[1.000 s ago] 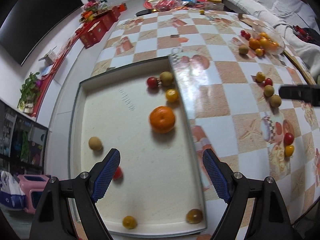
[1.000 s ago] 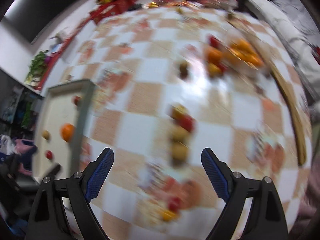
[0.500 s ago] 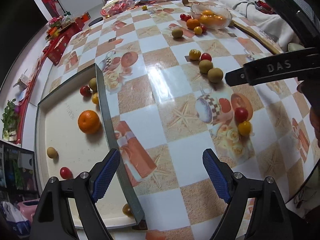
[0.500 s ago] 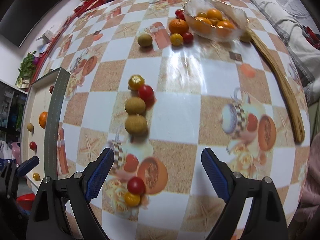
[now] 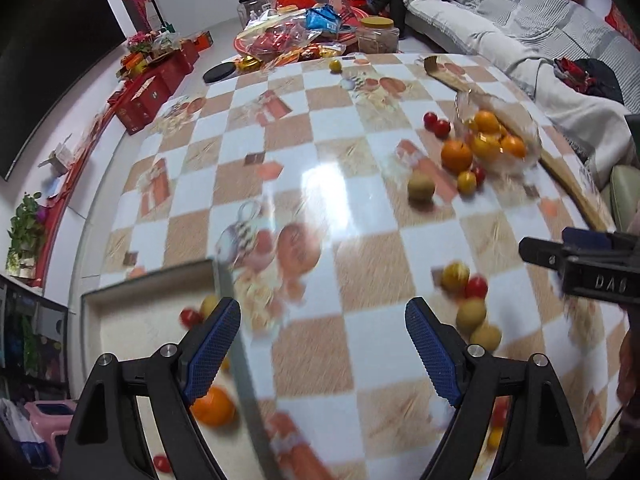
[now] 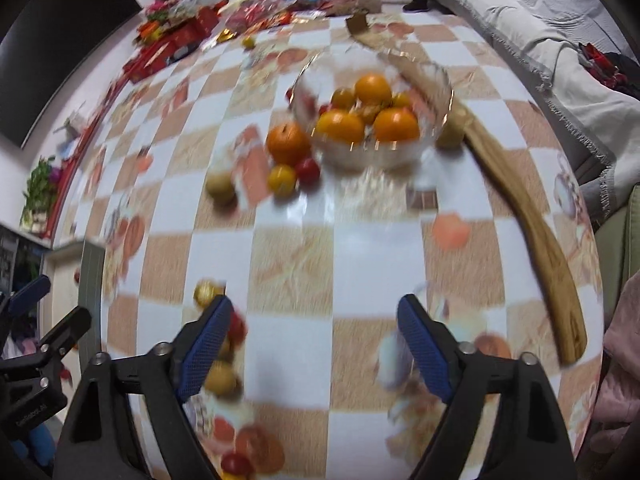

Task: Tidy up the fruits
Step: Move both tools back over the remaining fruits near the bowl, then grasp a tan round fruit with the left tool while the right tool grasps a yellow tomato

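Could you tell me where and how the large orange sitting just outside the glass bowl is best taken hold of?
Grip the large orange across its widest middle, coming from above. It is round, so any axis fits, but the glass bowl crowds its right and the yellow fruit and red tomato its near side. Set the fingers front-left and back-right.

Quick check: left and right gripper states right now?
Left gripper: open, holding nothing.
Right gripper: open, holding nothing.
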The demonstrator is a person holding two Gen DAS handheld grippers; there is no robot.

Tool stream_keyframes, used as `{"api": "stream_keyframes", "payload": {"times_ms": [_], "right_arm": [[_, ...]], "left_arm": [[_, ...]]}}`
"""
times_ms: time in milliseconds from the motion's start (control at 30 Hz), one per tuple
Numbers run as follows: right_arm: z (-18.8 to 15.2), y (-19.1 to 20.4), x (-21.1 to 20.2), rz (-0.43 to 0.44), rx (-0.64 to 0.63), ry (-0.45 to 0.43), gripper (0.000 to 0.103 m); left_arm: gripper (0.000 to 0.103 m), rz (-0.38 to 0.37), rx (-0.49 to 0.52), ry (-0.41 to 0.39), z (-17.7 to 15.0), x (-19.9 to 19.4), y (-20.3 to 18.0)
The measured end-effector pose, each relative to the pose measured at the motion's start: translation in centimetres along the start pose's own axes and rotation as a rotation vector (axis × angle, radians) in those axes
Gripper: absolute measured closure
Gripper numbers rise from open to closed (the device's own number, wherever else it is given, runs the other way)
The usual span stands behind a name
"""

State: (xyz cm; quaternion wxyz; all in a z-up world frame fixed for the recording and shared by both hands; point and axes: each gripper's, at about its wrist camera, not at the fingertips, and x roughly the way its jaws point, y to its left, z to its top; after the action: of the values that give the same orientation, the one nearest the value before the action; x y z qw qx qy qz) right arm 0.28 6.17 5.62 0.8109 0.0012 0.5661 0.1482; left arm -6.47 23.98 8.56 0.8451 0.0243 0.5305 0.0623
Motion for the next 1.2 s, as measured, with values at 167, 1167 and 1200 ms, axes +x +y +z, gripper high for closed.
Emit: {"api": "stream_keyframes", "payload": {"times_ms": [167, 1167, 1200], "right_arm": [[2.2, 0.0, 2.0, 0.024, 0.005, -0.001, 0.036], [4.6, -0.3, 4.7, 0.088, 0.052, -0.059, 0.081], [4.4, -0.7, 4.6, 0.085, 0.057, -0.058, 0.081]], "left_arm": [[0.018, -0.028, 0.027, -0.015, 3.4, 2.9, -2.2], [0.017, -0.078, 0.033, -0.015, 7.6, 7.9, -4.0], [0.017, -0.084, 0.04, -0.013, 7.7, 8.2, -4.4]]}}
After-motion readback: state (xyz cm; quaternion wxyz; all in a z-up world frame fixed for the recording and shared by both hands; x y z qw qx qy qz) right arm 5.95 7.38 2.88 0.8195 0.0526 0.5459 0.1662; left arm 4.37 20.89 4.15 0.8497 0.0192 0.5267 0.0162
